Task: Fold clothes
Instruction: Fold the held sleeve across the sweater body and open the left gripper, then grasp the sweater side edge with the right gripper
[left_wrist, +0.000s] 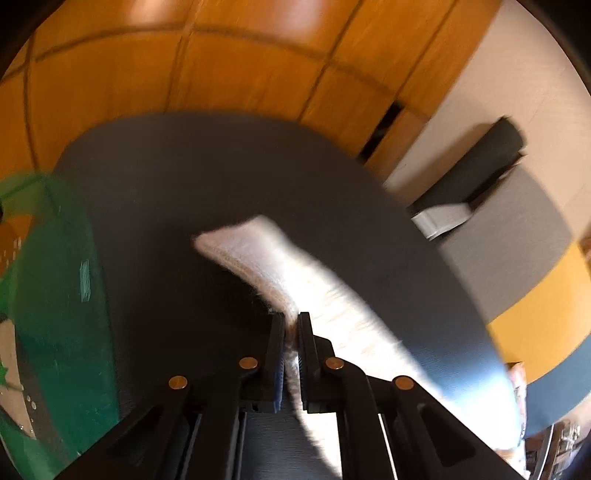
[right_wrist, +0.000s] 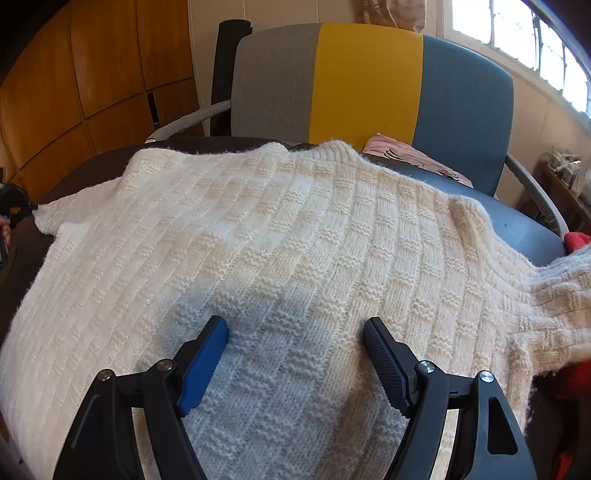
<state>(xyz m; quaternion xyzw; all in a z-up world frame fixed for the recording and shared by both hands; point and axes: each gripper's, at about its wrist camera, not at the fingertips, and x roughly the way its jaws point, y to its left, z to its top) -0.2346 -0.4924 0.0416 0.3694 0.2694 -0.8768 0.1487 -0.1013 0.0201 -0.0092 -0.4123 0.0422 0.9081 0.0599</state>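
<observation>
Now we see the left claw closed tight on a strip of the white sweater, its jaws pinching the knit between them. That strip, a sleeve by the look of it, trails forward over the dark bench, its ribbed end lying on the surface; the left wrist view is blurred. A green thing lies at the bench's left side, too smeared for us to name.

Our right claw stands wide open just above the sweater, gripping nothing; we cannot tell whether its tips touch the knit. The sweater lies spread flat across the bench, covering most of it, one sleeve trailing off at the right edge. Behind the bench stands a chair in grey, yellow and blue, with a pink cloth on its seat.
</observation>
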